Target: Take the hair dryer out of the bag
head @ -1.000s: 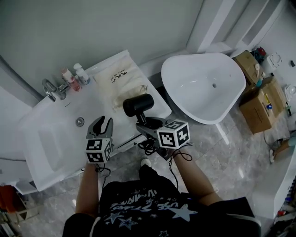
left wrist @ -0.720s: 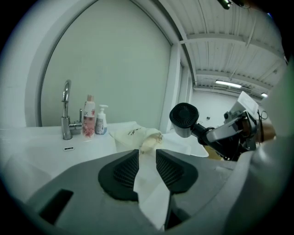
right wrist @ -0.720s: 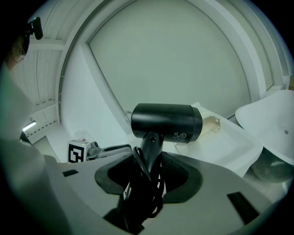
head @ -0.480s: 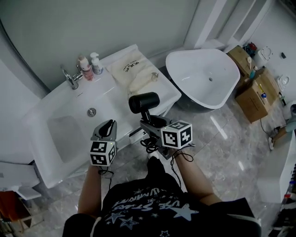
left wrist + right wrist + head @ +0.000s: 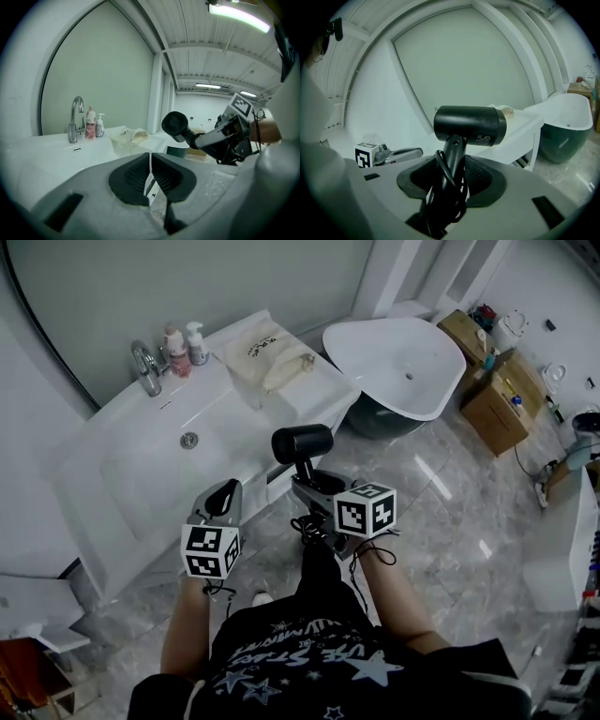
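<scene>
The right gripper (image 5: 309,486) is clamped on the handle of the black hair dryer (image 5: 302,444). The dryer is out of the cream drawstring bag (image 5: 267,360) and well clear of it, held in the air over the stone floor (image 5: 441,512). The bag lies slack on the white table (image 5: 309,395). The left gripper (image 5: 223,498), also away from the bag, is closed on nothing. The power cord (image 5: 314,531) is wound round the handle where the pads bite, so the hold may rest partly on loose loops. With the heavy barrel above the grip, the dryer could twist, slip and fall. Hanging cord could also snag
</scene>
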The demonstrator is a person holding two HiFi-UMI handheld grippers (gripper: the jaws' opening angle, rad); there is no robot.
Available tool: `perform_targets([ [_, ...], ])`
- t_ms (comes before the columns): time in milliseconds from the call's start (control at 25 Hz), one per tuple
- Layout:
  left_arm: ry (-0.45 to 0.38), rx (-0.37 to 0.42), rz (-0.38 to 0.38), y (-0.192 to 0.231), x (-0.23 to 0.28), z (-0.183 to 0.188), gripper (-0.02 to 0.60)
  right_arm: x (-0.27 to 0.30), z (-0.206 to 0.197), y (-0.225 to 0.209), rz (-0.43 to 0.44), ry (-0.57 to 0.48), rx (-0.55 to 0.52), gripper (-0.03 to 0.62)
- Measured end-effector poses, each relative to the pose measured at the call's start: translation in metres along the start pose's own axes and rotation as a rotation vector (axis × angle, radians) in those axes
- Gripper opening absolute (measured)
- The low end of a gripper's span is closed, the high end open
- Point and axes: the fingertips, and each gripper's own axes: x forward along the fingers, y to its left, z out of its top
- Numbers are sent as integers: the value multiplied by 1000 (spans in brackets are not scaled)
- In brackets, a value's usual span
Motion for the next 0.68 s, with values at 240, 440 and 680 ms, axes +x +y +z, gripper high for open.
perform_targets([
  [240, 5, -14, -42, -3, -51, -19, 23, -15, -39, 39, -43, -13, 21, 180],
  [440, 20, -13, -60, -6, -79, -33, 21, -27, -65, 60, -67, -15, 38, 179],
  [680, 18, -25, -67, -4, -89, -40, 20, -26, -81, 66, -91, -6, 39, 180],
])
